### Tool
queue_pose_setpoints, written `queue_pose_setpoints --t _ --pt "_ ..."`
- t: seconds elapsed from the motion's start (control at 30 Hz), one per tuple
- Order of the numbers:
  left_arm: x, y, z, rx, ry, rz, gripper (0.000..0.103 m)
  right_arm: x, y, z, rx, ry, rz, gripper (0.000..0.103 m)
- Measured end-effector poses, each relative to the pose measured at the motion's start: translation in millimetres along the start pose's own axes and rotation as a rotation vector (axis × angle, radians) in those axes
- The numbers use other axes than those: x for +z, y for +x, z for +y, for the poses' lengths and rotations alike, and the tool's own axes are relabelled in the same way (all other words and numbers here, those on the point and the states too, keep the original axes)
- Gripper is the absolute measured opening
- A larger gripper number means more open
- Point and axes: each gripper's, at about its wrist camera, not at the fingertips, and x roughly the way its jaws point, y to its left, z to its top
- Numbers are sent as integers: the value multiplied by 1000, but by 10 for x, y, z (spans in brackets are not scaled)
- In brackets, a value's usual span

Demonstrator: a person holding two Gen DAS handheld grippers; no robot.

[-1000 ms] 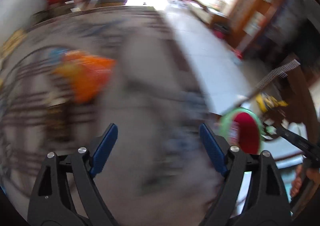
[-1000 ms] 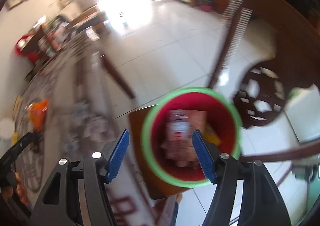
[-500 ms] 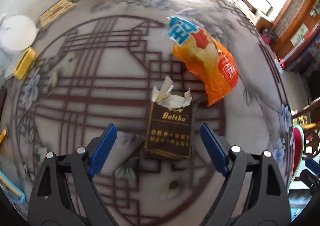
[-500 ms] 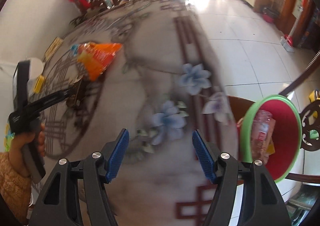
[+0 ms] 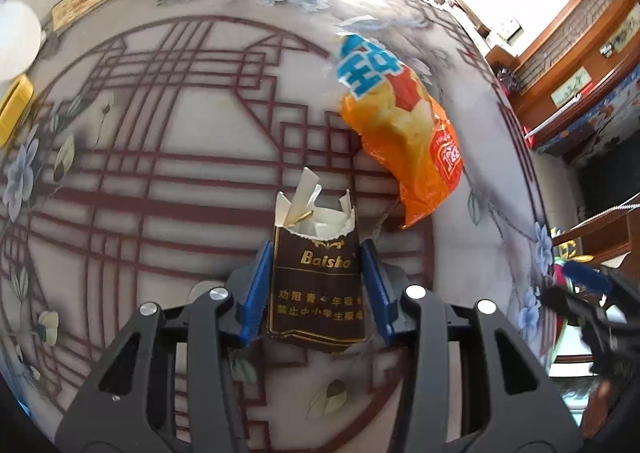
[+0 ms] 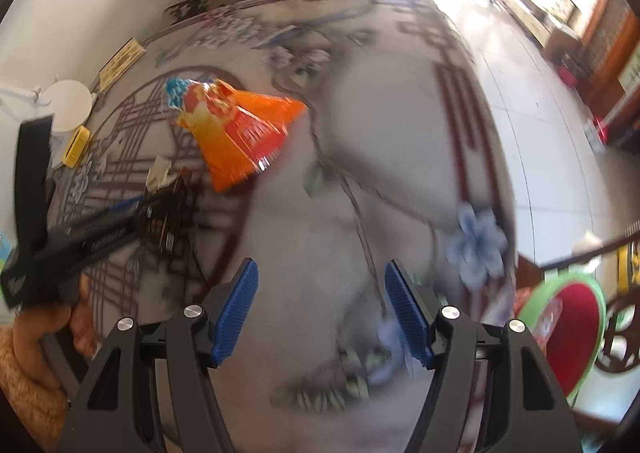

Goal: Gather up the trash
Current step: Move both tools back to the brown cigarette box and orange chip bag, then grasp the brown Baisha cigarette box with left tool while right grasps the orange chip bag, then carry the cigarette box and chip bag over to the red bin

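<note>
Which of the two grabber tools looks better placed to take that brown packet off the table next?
The left. The left gripper has just been closing and its blue pads sit against both sides of the brown cigarette pack. The right gripper is open with nothing between its pads, off to the side, short of the orange chip bag.

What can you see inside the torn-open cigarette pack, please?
From the cigarette pack's ripped top, crumpled white liner paper sticks up, with a gold-edged strip among it. No cigarette shows there; the brown wrapper covers everything lower down, so I cannot tell whether any remain.
</note>
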Motion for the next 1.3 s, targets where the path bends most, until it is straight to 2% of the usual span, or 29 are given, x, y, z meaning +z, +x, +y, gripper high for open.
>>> queue_pose_setpoints --t 0.07,0.13,0.17,0.43,0.6,0.63,0.67,0.7,0.73,0.87,1.0,1.2,1.27,1.3 --pt "-24 -32 47 3 -15 -4 43 186 87 83 -3 -47 -8 65" --pt "-59 -76 88 10 -25 -6 43 346 170 170 -4 -88 -12 76" --pt "-82 -102 111 14 -30 -4 43 443 217 242 -8 -118 -19 78" --pt "-230 -266 269 60 -64 1 43 801 584 705 -4 -291 -15 78" --pt "-276 -264 362 70 -97 9 44 901 818 824 -52 -348 -7 78" --pt "-272 -259 378 71 -104 9 45 915 850 829 -62 -355 -5 77" --pt "-279 -256 388 72 -108 10 47 923 877 834 -65 -365 0 71" --pt "-283 -247 403 75 -114 12 52 926 890 832 -64 -370 7 61" --pt "-292 -239 416 76 -120 14 54 924 904 832 -62 -376 14 56" --pt "-306 -202 447 75 -138 30 57 902 841 818 -49 -380 -14 45" --pt "-315 -202 432 83 -135 24 61 854 741 738 -7 -333 -7 44" --pt "-367 -175 421 75 -137 28 60 678 533 717 9 -317 -14 44" --pt "-393 -156 439 69 -150 34 56 603 451 695 18 -300 -14 44" --pt "-405 -166 445 72 -152 27 51 563 411 688 21 -293 -14 44"
